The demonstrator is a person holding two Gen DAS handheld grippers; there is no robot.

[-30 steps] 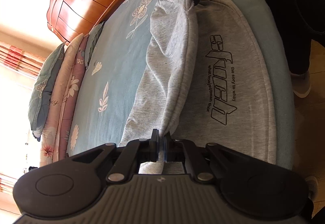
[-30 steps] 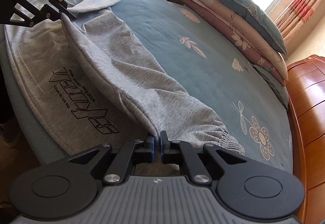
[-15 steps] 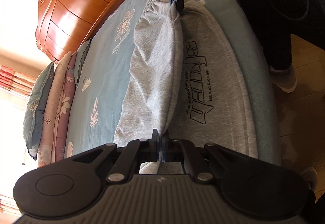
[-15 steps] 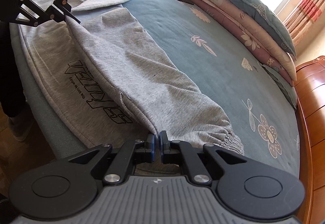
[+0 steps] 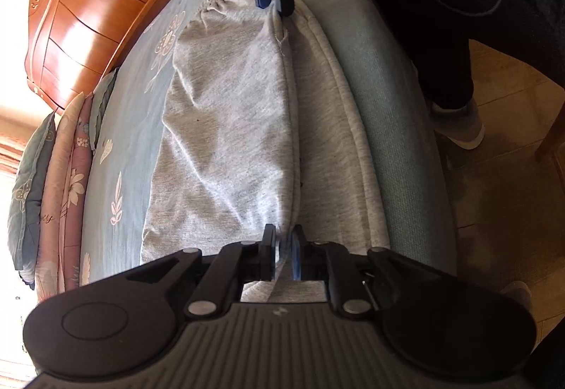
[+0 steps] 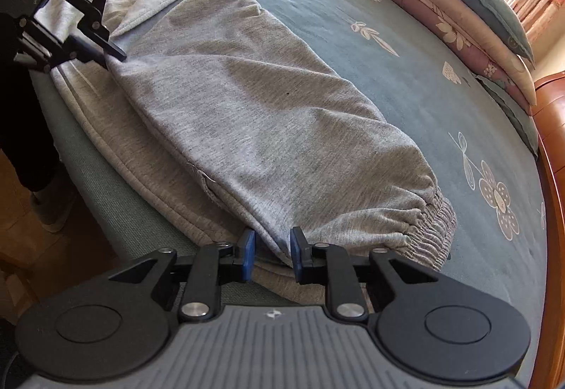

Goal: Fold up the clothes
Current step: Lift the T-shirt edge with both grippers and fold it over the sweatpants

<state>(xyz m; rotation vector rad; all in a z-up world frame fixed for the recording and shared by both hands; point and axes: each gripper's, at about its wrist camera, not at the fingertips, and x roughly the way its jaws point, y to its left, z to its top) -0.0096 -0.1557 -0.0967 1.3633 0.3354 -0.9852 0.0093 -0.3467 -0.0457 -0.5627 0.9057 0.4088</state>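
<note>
My right gripper (image 6: pixel 270 255) stands with jaws spread around the folded edge near the cuff (image 6: pixel 430 226), no longer pinching. My left gripper (image 5: pixel 282 256) has jaws slightly parted, cloth between them; I cannot tell if it grips. The grey sweatshirt (image 6: pixel 247 113) lies along the bed (image 6: pixel 353 18) edge, one side folded over its body. To finish well, I judge both should release fully and lift straight off, leaving the fold undisturbed.
</note>
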